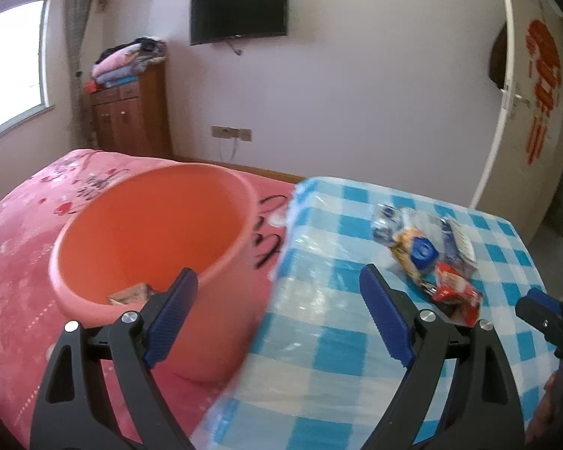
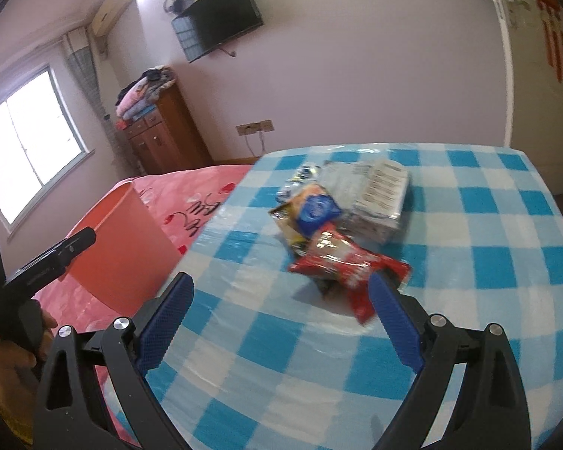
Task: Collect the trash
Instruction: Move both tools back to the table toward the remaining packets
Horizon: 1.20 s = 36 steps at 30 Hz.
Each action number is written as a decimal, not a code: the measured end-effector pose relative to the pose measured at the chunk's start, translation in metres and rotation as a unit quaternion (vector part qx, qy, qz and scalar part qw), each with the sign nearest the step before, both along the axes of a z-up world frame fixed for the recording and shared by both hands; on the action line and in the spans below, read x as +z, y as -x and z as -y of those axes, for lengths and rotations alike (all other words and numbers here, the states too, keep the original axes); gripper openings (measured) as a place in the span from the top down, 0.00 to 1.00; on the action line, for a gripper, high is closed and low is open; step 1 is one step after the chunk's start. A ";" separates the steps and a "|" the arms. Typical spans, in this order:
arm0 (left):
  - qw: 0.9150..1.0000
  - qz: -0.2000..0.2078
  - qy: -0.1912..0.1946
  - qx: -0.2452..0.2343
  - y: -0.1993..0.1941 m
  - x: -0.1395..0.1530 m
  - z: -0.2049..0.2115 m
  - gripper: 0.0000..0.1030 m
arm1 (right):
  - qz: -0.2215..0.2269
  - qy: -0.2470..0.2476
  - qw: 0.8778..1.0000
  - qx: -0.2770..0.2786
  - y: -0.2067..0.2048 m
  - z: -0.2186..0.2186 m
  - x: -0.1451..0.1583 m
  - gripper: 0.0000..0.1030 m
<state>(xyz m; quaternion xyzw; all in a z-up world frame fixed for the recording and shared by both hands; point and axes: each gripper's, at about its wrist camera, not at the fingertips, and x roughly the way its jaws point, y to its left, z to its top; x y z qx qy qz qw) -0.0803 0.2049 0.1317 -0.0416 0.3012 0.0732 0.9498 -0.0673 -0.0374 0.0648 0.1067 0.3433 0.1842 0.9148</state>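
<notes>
The step in hand was judged to be the approach to the next piece of trash, with nothing grasped. The left hand-held gripper had its blue pads wide apart and empty; it pointed between the orange bucket and the checked surface. The right hand-held gripper was also spread apart and held nothing.

The trash lay in a small pile on the surface, which had a blue and white cloth under a clear plastic cover. From the right wrist view, the red wrapper was the nearest piece, at about 1 o'clock from the right hand-held gripper, and its lower corner was just beside the right pad. Behind it, at about 12 o'clock, lay the yellow packet with a blue label, and at its 2 o'clock side the clear bag with printed text. The pieces touched and partly overlapped each other.

The bucket stood on the pink bed, at 9 o'clock from the pile. One wrapper was already at its bottom.

The next move probably called for bringing the right pads around the red wrapper only, closing on its crumpled edge, and then carrying it to the bucket. The thin foil could slip, and neighbours might be dragged along
</notes>
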 end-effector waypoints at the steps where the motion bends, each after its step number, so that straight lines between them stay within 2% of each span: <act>1: 1.000 -0.002 0.000 -0.006 0.000 -0.001 0.005 0.14 | -0.001 -0.001 1.000 -0.004 0.001 0.005 -0.002 0.10; 12: 0.997 -0.028 0.001 -0.070 -0.006 -0.018 0.054 0.14 | -0.016 -0.014 0.999 -0.041 0.007 0.053 -0.016 0.10; 22: 0.993 -0.058 -0.005 -0.104 -0.027 -0.038 0.092 0.14 | -0.037 -0.023 0.997 -0.069 0.003 0.088 -0.033 0.10; 28: 0.991 -0.073 0.003 -0.116 -0.052 -0.048 0.104 0.14 | -0.058 -0.024 0.995 -0.072 -0.009 0.099 -0.050 0.10; 36: 0.989 -0.085 0.040 -0.117 -0.119 -0.053 0.105 0.14 | -0.075 -0.024 0.994 -0.070 -0.037 0.104 -0.061 0.10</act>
